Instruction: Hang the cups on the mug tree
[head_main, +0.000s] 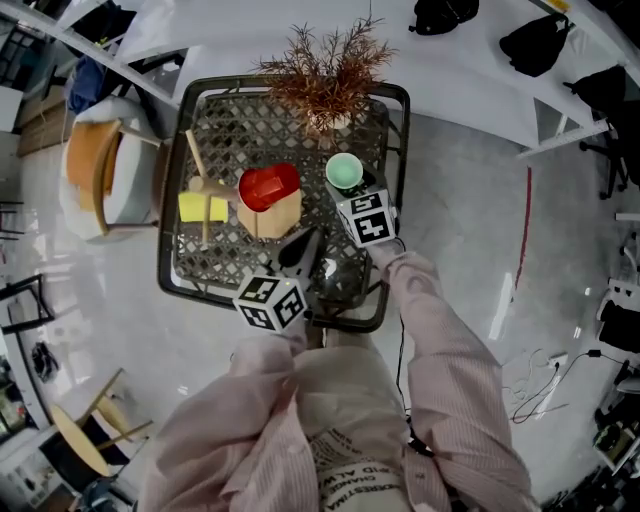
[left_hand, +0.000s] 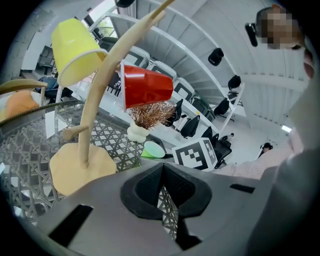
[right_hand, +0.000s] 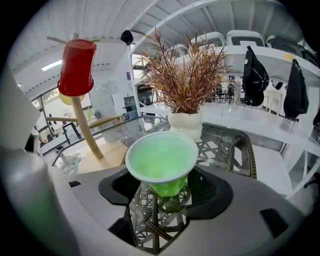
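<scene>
Care with squeeze: close right gripper (right_hand: 160, 197), wide astride green cup (right_hand: 161, 157), gently below rim; hold left gripper (left_hand: 162, 192), narrow and empty, off mug tree (left_hand: 92, 115).

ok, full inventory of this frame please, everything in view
table: one, dark lattice top, centre
mug tree: one, pale wood, on table
yellow cup: one, yellow, hung on a mug tree arm
red cup: one, red, hung on mug tree
green cup: one, green, upright on table
dried plant: one, rust-brown, table's far edge
vase: one, white, holds the plant
chair: one, orange cushion, left of table
bags: at least three, black, top right
left tongs: grey, shut, empty
right tongs: grey, open around green cup
sleeves: two, pink stripe, bottom
</scene>
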